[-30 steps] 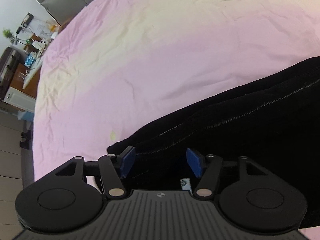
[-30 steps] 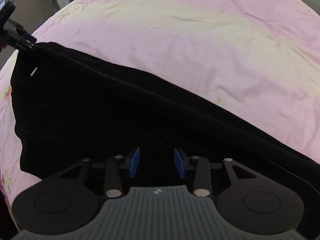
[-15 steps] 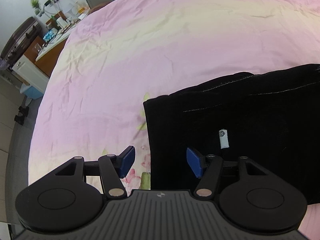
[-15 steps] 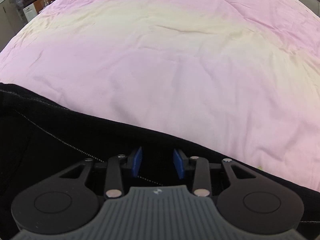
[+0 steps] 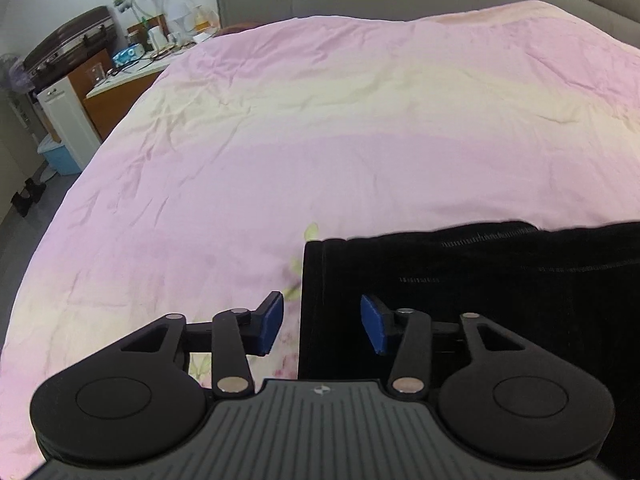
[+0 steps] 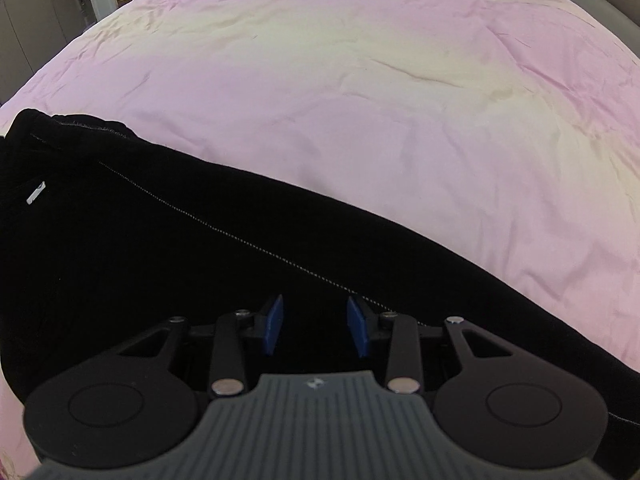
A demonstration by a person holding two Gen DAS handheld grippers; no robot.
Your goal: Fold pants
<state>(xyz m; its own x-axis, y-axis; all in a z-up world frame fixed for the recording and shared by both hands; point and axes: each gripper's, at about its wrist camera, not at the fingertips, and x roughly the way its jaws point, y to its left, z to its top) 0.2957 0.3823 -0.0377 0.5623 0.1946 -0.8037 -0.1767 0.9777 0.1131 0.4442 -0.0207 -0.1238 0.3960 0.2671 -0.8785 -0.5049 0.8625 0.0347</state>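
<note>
Black pants laid flat on pink bedsheet, near edge of bed.
Left gripper: jaws spread wide, holding nothing, straddling the pants' left edge, one blue pad over sheet, the other over fabric. Right gripper: jaws apart, empty, poised over the pants beside the stitched seam; whether either touches the cloth cannot be told.

Each gripper, the left gripper and the right gripper, is black plastic with blue pads. Silver screws dot the linkages. A ribbed grey housing bears a small white emblem.
</note>
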